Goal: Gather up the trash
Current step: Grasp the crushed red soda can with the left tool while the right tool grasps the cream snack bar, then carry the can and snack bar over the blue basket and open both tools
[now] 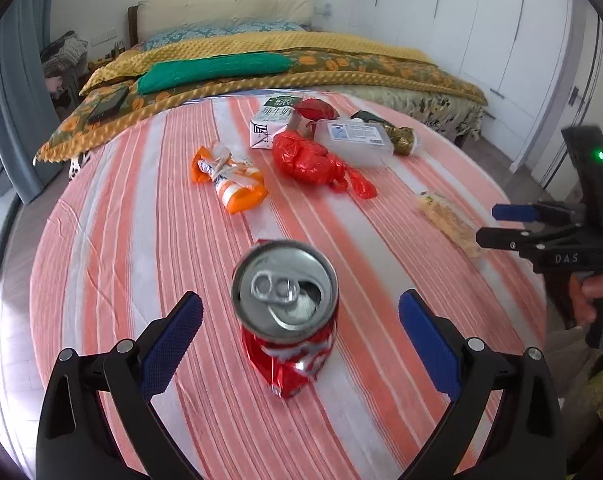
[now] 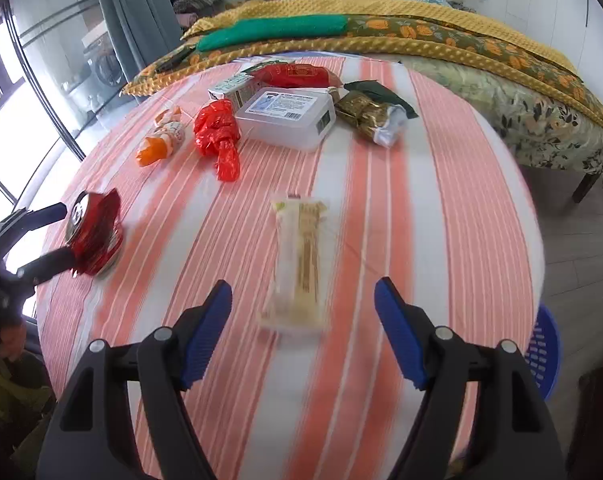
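- A blue perforated plastic basket (image 2: 545,356) stands on the floor at the right edge of the table; only part of its wall shows, and what it holds cannot be told.
- A clear rectangular plastic box with a printed label (image 2: 287,118) lies at the far side of the round table under an orange-and-white striped cloth (image 2: 441,200); its contents cannot be made out.
- Beside that box lie a white and green milk carton (image 1: 271,122), a crumpled red plastic bag (image 1: 315,160), a red foil packet (image 2: 293,74) and a dark green and gold wrapper (image 2: 367,118).
- A twisted orange and white snack wrapper (image 1: 231,178) lies apart to the left of the red bag.
- The left gripper (image 1: 299,322) has its blue-padded fingers (image 1: 173,344) spread wide on either side of a dented red aluminium drink can (image 1: 287,320), which stands on the cloth with its opened top up; in the left wrist view there is a gap on both sides. In the right wrist view the fingers look close against the can, so whether they touch it cannot be told.
- The right gripper (image 2: 303,326) has its fingers wide apart and holds nothing; a long pale yellow clear-plastic packet (image 2: 299,264) lies flat on the cloth just ahead, between the fingertips' lines, blurred.
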The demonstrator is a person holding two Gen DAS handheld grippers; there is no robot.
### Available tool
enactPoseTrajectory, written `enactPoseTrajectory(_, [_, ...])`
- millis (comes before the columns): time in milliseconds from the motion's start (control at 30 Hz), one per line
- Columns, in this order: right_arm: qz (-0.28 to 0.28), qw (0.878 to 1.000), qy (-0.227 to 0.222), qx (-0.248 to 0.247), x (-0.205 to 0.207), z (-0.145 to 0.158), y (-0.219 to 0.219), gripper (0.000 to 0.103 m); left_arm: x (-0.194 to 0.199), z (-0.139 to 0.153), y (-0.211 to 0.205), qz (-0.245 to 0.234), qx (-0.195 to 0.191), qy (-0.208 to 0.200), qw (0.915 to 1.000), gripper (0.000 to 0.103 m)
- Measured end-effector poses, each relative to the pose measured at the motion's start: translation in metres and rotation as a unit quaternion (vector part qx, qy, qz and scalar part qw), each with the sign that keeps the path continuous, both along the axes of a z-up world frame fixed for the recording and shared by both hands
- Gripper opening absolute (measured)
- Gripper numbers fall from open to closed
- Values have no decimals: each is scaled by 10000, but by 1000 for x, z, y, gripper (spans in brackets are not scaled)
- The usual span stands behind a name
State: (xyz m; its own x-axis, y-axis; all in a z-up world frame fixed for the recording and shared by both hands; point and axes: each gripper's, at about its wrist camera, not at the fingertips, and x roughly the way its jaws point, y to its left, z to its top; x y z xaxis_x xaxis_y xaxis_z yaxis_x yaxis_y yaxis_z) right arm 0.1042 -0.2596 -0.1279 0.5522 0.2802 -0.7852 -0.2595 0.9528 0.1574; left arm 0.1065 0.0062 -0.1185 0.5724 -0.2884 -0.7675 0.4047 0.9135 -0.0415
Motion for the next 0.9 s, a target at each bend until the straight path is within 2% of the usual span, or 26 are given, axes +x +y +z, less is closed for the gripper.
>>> enactPoseTrajectory(133, [19,9995,317,-62,29,-7,8,59,11,-11,-4,25,212,172,9996,78])
enactPoseTrajectory(200, [41,9987,508,-91,38,-14,10,37,14,-15,0,62,211,245,9995,66])
enactPoseTrajectory(233, [53,9982,592,-43,41,-16,10,21,15,-15,2,59,179,262,9995,55])
enactPoseTrajectory(267, [65,9981,617,65,40,-16,9,19,15,-14,4,51,141,267,9995,54])
enactPoseTrajectory(467, [121,9992,243,296,10,5,2,18,8,-1,14,22,-312,155,9994,53])
enactPoseTrajectory(567, [163,9988,224,399,-6,6,-6,18,5,5,5,-65,-386,140,9991,53])
enactPoseTrajectory(733, [-6,9981,184,596,-27,7,-37,18,-7,13,-36,-535,-499,251,9970,53])
enactPoseTrajectory(900, [-631,9952,-81,745,-51,20,-106,18,-19,24,-101,-1194,-580,314,9906,53])
